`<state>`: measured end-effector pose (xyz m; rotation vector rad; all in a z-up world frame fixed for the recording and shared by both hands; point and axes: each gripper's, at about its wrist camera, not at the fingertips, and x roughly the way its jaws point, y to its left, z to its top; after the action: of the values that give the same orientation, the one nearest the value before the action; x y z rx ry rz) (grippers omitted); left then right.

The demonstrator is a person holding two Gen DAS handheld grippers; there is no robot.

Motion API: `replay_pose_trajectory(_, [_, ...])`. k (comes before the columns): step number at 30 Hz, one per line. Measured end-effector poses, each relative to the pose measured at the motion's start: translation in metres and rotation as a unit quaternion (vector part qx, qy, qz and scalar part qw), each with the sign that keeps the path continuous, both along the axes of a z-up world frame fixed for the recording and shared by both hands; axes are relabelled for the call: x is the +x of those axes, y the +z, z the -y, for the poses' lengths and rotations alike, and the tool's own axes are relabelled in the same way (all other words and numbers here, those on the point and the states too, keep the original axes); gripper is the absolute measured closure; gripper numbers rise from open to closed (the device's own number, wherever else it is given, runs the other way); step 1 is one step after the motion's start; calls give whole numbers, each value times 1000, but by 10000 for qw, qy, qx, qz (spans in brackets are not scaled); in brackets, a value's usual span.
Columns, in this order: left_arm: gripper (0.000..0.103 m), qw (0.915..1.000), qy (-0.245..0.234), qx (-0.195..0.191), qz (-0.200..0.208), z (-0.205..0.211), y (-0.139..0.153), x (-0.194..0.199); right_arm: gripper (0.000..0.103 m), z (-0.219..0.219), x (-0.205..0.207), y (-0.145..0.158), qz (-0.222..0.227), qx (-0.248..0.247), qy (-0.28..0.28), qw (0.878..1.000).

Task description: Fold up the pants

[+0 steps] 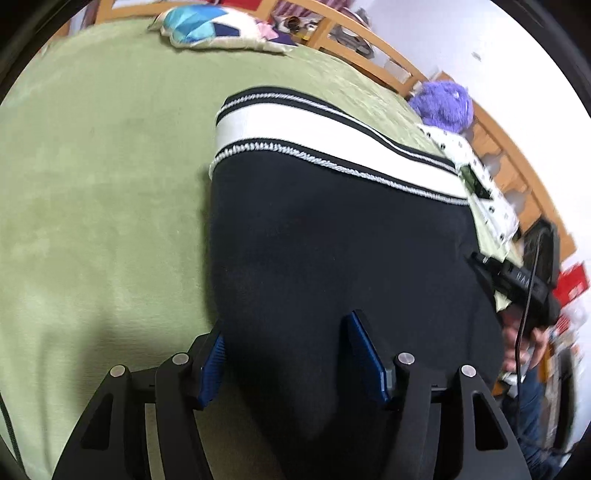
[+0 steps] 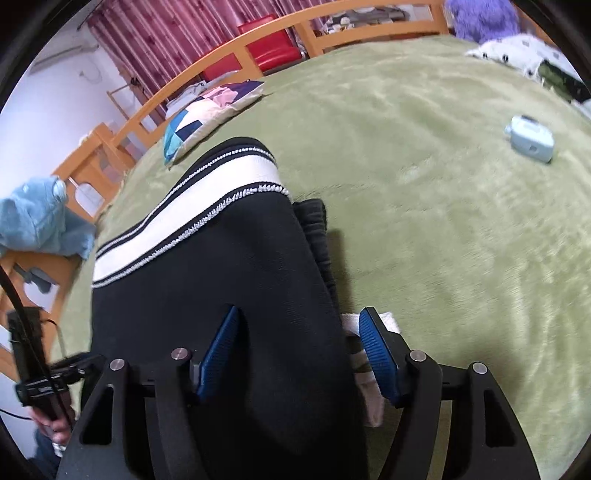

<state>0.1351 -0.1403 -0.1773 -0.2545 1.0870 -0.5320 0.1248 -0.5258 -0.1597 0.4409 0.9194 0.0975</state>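
The black pants (image 1: 332,236) with a white, black-striped side band (image 1: 317,136) lie folded on the green blanket (image 1: 92,184). My left gripper (image 1: 286,343) is open, its blue pads astride the pants' near left edge. My right gripper (image 2: 299,332) is open too, astride the pants' (image 2: 229,266) near right edge, where a white folded layer (image 2: 369,384) shows under the black cloth. The right gripper also shows in the left wrist view (image 1: 517,280), at the pants' right side. The left gripper's handle shows in the right wrist view (image 2: 33,373).
A patchwork pillow (image 1: 207,26) lies at the far side. A purple plush (image 1: 443,103) and a white spotted cloth (image 1: 476,177) lie to the right. A light-blue small case (image 2: 530,138) lies on the blanket. A wooden bed rail (image 2: 229,55) runs around; blue cloth (image 2: 40,221) hangs on it.
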Motion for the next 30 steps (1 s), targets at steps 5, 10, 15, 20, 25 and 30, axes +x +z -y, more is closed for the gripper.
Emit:
replay_pose_trajectory(5, [85, 9989, -39, -466, -95, -8, 0, 4, 52, 2, 3, -9, -65, 604, 25, 9982])
replay_pose_trajectory(10, [92, 9972, -50, -719, 205, -25, 25, -2, 80, -6, -13, 18, 259, 733, -285, 9966])
replay_pose_trajectory(15, [92, 9969, 163, -532, 550, -71, 58, -5, 84, -50, -24, 55, 544, 535, -225, 9968])
replay_pose_trajectory(20, [92, 9960, 469, -73, 755, -145, 85, -1, 84, -122, -18, 67, 679, 866, 280, 9935])
replay_pose_trajectory(25, [91, 9937, 692, 587, 660, -194, 73, -1, 84, -197, -5, 47, 551, 1097, 892, 9884])
replay_pose_trajectory(30, [72, 9896, 826, 1110, 404, -194, 41, -6, 65, -206, -1, 21, 343, 307, 720, 9963])
